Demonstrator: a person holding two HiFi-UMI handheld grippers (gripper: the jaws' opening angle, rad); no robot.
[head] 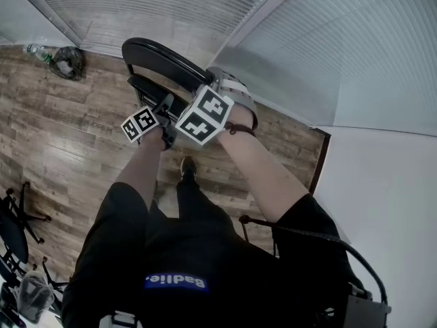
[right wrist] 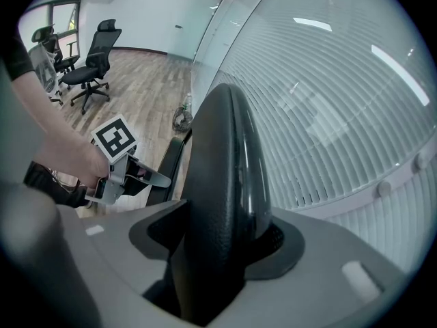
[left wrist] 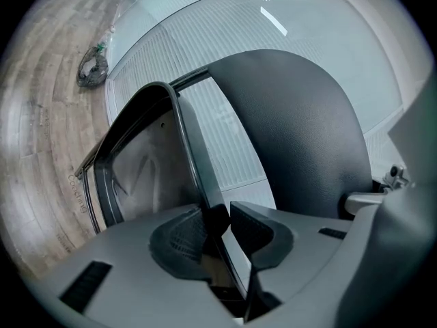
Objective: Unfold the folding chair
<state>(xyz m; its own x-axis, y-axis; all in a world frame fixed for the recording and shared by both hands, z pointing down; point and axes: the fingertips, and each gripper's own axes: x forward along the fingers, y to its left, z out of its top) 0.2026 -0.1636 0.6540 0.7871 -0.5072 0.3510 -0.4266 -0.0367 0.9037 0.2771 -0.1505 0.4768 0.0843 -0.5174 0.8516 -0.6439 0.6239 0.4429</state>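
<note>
A black folding chair stands folded on the wood floor, leaning towards a glass wall. My right gripper is shut on the top of its padded backrest; in the right gripper view the pad fills the space between the jaws of that gripper. My left gripper sits lower and to the left, at the folded seat. In the left gripper view this gripper pinches the seat's thin dark edge, with the backrest rising behind. The left gripper also shows in the right gripper view.
The glass wall with blinds stands just behind the chair. A dark bag and a bottle lie on the floor by the wall at the left. Office chairs stand farther off; one chair base is near my left side.
</note>
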